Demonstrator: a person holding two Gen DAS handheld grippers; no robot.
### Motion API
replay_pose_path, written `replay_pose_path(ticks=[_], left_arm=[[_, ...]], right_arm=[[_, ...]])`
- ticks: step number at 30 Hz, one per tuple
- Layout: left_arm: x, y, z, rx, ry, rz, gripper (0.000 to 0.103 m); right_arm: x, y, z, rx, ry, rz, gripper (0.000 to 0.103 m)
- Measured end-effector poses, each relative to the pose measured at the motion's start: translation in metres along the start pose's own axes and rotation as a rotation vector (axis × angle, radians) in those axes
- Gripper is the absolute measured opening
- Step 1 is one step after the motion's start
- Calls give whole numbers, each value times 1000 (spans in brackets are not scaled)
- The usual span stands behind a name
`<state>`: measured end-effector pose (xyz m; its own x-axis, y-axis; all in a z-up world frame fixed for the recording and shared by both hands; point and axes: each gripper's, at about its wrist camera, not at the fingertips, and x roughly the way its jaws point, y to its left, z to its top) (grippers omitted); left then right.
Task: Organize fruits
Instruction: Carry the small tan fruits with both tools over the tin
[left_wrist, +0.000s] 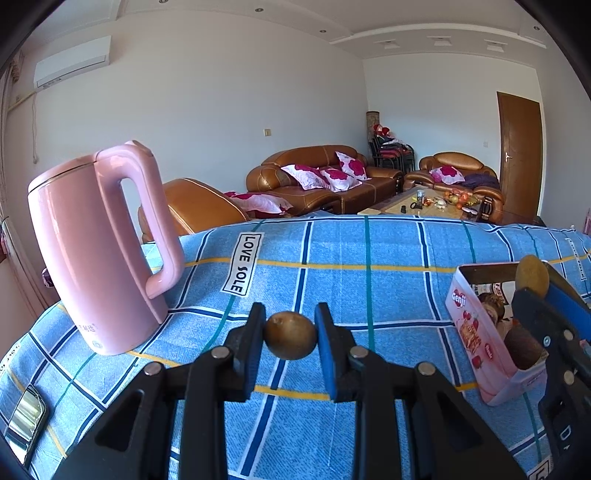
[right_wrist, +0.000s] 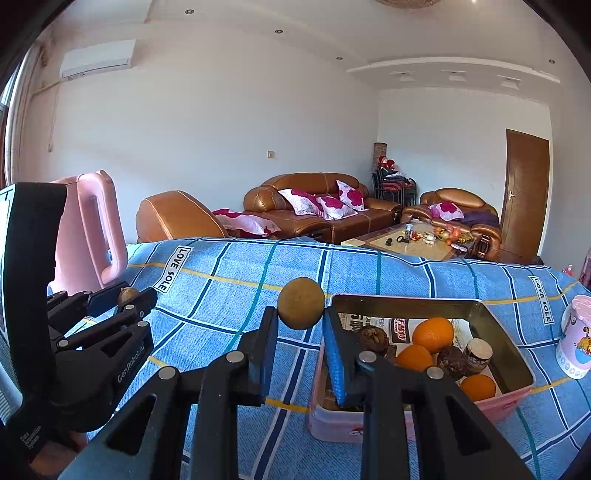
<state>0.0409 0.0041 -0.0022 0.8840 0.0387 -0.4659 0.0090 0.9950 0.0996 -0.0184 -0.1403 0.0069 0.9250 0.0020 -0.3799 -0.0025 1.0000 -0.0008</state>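
Observation:
My left gripper (left_wrist: 290, 326) is shut on a small brown round fruit (left_wrist: 290, 335), held above the blue checked tablecloth (left_wrist: 332, 280). My right gripper (right_wrist: 300, 325) is shut on a yellow-brown round fruit (right_wrist: 301, 303) just left of the pink tin box (right_wrist: 513, 397). Inside the box lie oranges (right_wrist: 433, 334) and dark brown fruits (right_wrist: 373, 339) on printed paper. In the left wrist view the same box (left_wrist: 476, 343) sits at the right, with the right gripper (left_wrist: 532, 291) and its fruit (left_wrist: 532, 276) over it. The left gripper (right_wrist: 129, 295) with its fruit (right_wrist: 127, 293) appears at the left of the right wrist view.
A pink kettle (left_wrist: 96, 251) stands at the table's left. A phone-like dark object (left_wrist: 26, 417) lies near the front left edge. A pink cup (right_wrist: 576, 339) stands right of the box. Brown sofas (left_wrist: 321, 177) and a low table (left_wrist: 424, 203) are behind.

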Motion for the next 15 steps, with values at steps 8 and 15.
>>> replay_pose_path(ticks=[8,15], left_arm=[[-9,-20,-3,17,1,-10,29],[-10,-29,-3,9,8,-33,29]], right_arm=[[-4,-16,-2,15,11,-12,27],[-10,-29,-3,13,10,-25,27]])
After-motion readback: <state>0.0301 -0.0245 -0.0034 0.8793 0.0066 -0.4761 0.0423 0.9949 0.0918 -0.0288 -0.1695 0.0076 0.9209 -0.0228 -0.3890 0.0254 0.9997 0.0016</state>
